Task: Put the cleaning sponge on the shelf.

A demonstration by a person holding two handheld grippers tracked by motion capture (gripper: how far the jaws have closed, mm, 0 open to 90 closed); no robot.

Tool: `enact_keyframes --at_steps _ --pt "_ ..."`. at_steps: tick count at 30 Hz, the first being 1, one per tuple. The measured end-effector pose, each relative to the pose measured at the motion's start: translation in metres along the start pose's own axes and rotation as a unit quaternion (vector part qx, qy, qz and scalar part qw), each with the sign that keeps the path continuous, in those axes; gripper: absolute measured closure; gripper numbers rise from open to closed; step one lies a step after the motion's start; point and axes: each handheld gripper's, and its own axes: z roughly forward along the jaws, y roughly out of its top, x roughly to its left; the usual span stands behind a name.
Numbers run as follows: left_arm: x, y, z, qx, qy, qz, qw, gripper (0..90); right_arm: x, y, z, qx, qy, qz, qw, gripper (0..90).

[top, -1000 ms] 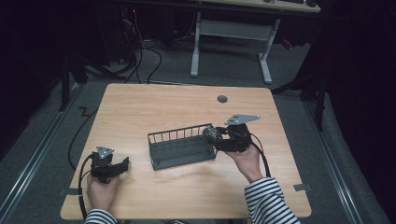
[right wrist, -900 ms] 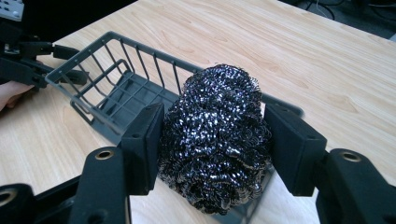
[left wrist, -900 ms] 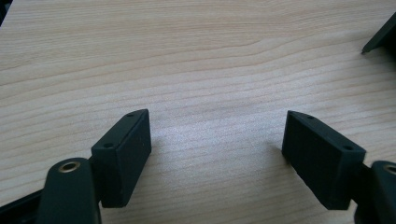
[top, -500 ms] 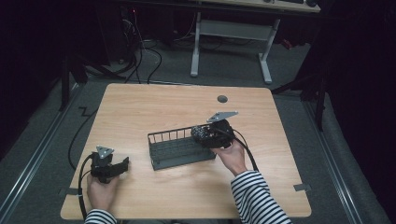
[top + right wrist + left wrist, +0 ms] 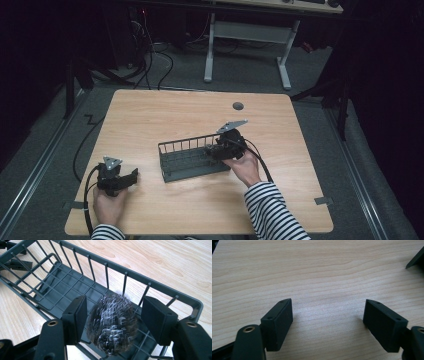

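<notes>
Lighting: high view dim overall; bench (image 5: 165,120) evenly lit from above, surroundings near black at left and right of frame. Shadows: soft and short beneath the wire basket (image 5: 187,159). Glare: pale sheen at centre of left gripper view. Focus: furry ball (image 5: 113,323) streaked, smeared; fingers (image 5: 278,323) slightly soft in lower frame.

Open wooden table (image 5: 150,120) from nine to twelve o'clock. At centre, a wire basket (image 5: 187,160) blocks passage; its barred walls hem the right gripper (image 5: 113,315) over a furry ball (image 5: 112,325).
</notes>
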Motion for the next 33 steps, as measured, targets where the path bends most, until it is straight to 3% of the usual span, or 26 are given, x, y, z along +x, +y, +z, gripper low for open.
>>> enact_keyframes --at_steps 6,12,23,33 --pt "0.0 0.0 0.0 0.0 0.0 0.0 1.0 24.0 0.001 0.0 -0.004 -0.012 0.003 0.0 0.9999 36.8" --pt "0.0 0.0 0.0 0.0 0.0 0.0 1.0 24.0 -0.003 -0.003 -0.016 -0.039 0.007 0.015 0.9991 37.1" --pt "0.0 0.0 0.0 0.0 -0.001 0.0 1.0 24.0 -0.016 -0.014 -0.064 -0.085 -0.019 0.026 0.9959 39.3" --pt "0.0 0.0 0.0 0.0 0.0 -0.001 1.0 24.2 -0.026 -0.03 -0.103 -0.108 -0.048 0.04 0.9922 40.3"
